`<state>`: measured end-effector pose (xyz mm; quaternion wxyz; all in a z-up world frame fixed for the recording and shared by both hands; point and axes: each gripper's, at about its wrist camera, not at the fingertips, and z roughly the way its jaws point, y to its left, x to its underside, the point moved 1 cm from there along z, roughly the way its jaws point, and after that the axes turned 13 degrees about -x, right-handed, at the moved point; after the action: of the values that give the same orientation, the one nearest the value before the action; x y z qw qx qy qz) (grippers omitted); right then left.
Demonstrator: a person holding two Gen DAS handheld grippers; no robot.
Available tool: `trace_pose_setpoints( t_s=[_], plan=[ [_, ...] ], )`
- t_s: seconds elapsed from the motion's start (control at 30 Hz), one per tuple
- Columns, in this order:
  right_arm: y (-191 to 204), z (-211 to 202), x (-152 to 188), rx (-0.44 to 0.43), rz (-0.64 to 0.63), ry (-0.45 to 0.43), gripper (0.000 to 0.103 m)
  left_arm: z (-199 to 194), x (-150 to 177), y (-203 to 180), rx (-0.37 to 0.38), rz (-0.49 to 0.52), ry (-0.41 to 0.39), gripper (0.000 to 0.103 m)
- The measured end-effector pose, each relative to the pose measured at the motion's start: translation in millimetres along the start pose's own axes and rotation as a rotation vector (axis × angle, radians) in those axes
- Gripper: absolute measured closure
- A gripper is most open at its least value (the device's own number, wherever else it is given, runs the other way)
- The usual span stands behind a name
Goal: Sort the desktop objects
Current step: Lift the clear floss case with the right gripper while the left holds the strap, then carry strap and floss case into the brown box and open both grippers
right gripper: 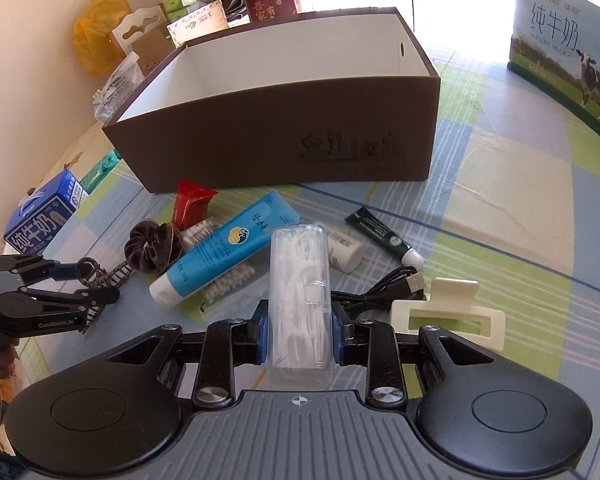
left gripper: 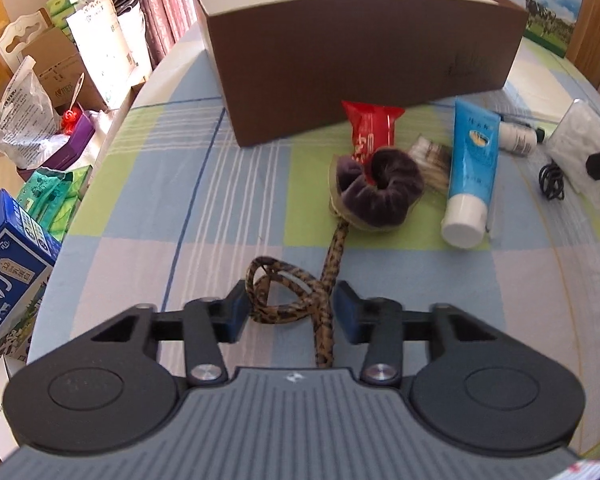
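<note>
Left tool (left gripper: 290, 308): blue pads spread around a snake-patterned cord (left gripper: 300, 300), looped on the checked cloth of the worktop (left gripper: 140, 200), no pad visibly touching it. Farther along lies a dark velvet scrunchie (left gripper: 380, 192), then a crinkled red packet (left gripper: 370, 128) and a smooth blue tube (left gripper: 470, 168) (white cap nearest). Behind stands an open brown cardboard box (right gripper: 280, 136), white inside. Right tool (right gripper: 299, 332): pressed on a clear rigid floss-pick case (right gripper: 300, 296), near a cream hair claw (right gripper: 448, 316).
</note>
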<state>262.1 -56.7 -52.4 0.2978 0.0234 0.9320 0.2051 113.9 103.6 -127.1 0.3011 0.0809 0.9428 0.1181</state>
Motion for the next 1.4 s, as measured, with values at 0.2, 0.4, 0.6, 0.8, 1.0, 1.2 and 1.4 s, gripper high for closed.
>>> trace_pose_setpoints(
  t_s=[0.2, 0.4, 0.6, 0.8, 1.0, 1.2, 1.4],
  plan=[
    [2.1, 0.2, 1.6, -0.006, -0.005, 0.002, 0.076, -6.3, 1.9, -2.4, -0.021, 0.028, -0.021, 0.067],
    [6.3, -0.7, 0.1, -0.014, -0.023, -0.001, 0.076, -31.0, -5.4, 6.9, -0.026, -0.009, -0.071, 0.067],
    [11.6, -5.2, -8.7, -0.021, -0.049, -0.020, 0.076, -61.1, -32.6, 16.1, -0.005, -0.057, -0.170, 0.067],
    [15.1, -11.3, -31.7, -0.025, -0.086, -0.055, 0.076, -72.6, -71.8, 10.1, 0.017, -0.079, -0.258, 0.067],
    [20.5, -21.6, -73.2, -0.026, -0.146, -0.128, 0.076, -68.8, -122.0, -0.5, 0.038, -0.089, -0.323, 0.067],
    [17.3, -21.4, -128.1, -0.003, -0.204, -0.207, 0.076, -53.3, -175.8, -3.3, 0.028, -0.115, -0.348, 0.067],
    [2.6, 2.7, -177.3, -0.006, -0.196, -0.224, 0.076, -19.5, -215.0, -1.8, 0.014, -0.164, -0.289, 0.067]
  ],
)
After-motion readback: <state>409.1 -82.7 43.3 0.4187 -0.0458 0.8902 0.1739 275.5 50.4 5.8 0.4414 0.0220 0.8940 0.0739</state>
